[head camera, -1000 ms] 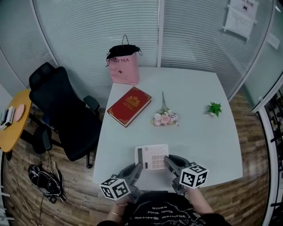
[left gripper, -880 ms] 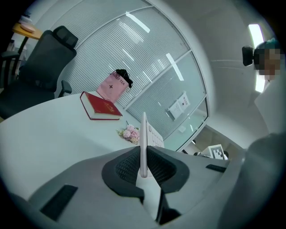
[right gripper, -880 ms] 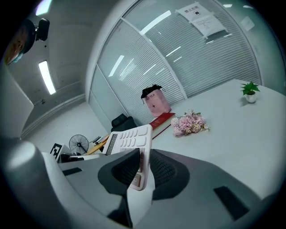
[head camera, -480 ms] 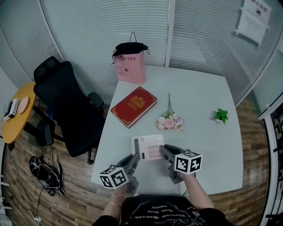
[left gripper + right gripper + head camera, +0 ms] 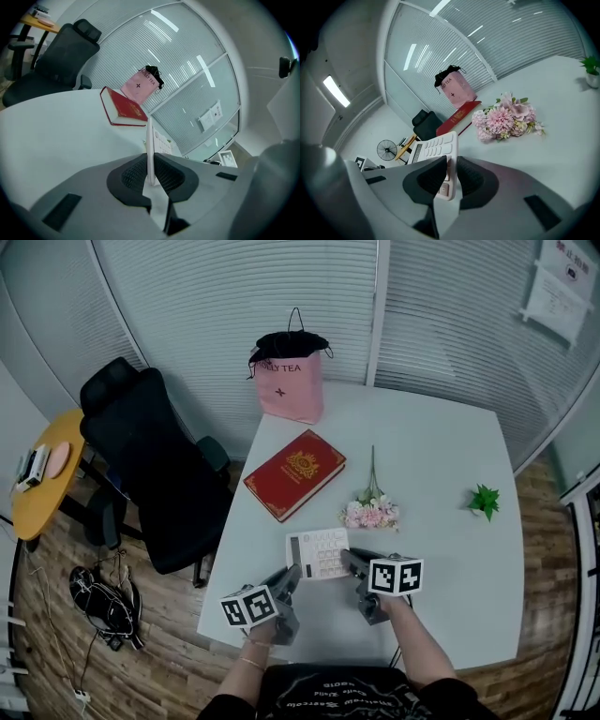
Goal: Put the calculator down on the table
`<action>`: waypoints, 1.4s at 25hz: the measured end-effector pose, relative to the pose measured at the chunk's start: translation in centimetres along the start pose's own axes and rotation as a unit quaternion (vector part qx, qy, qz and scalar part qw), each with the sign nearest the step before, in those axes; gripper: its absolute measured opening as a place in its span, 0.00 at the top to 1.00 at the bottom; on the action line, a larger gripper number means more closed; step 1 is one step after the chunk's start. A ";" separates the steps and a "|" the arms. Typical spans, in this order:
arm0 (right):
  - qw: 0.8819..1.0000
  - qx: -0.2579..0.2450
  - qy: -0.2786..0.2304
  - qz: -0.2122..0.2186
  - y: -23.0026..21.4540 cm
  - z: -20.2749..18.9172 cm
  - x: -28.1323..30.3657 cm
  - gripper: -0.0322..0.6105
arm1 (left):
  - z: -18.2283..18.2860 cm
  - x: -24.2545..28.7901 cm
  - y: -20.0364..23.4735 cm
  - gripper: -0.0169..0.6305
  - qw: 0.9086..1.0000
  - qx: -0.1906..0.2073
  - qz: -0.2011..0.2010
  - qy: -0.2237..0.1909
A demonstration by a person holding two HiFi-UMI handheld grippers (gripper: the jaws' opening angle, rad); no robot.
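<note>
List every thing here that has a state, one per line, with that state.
calculator, held by both grippers
left gripper, shut on calculator
right gripper, shut on calculator
red book, closed, lying flat
pink bag, upright
flower bunch, lying down
potted plant, upright

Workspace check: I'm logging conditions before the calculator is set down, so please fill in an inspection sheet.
Surface: white table, bare along the near side.
Job's things: calculator held between both tools; whether it touches the table is unclear.
Clutter: red book, pink bag, flowers, small plant.
Tools: left tool and right tool each shut on the calculator.
Cables: nothing seen on the table.
Surroundings: black chair, orange side table, slatted glass walls.
</note>
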State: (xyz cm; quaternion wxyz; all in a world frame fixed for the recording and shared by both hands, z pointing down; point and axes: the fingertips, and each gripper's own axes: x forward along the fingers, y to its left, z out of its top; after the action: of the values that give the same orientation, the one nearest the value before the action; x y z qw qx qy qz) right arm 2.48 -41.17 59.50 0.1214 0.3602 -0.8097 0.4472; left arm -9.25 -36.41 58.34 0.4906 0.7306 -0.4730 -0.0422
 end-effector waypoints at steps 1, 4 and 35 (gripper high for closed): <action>1.000 0.004 0.004 -0.001 -0.3 0.0 0.5 0.83 | 0.0 0.4 0.4 0.89 1.000 -0.007 0.002 0.003; 1.000 0.013 0.017 -0.005 -1.3 0.0 2.0 0.83 | 0.2 1.4 1.5 0.89 1.000 -0.015 0.012 0.011; 0.992 0.028 0.041 -0.116 -6.4 -1.1 7.0 0.79 | 0.4 6.0 6.5 0.85 0.988 0.030 0.143 0.054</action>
State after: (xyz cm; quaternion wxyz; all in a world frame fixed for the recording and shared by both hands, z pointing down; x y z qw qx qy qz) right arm 1.82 -45.78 67.78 0.1948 0.4363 -0.7440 0.4670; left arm -10.44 -41.52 65.46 0.4941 0.6712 -0.5464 0.0825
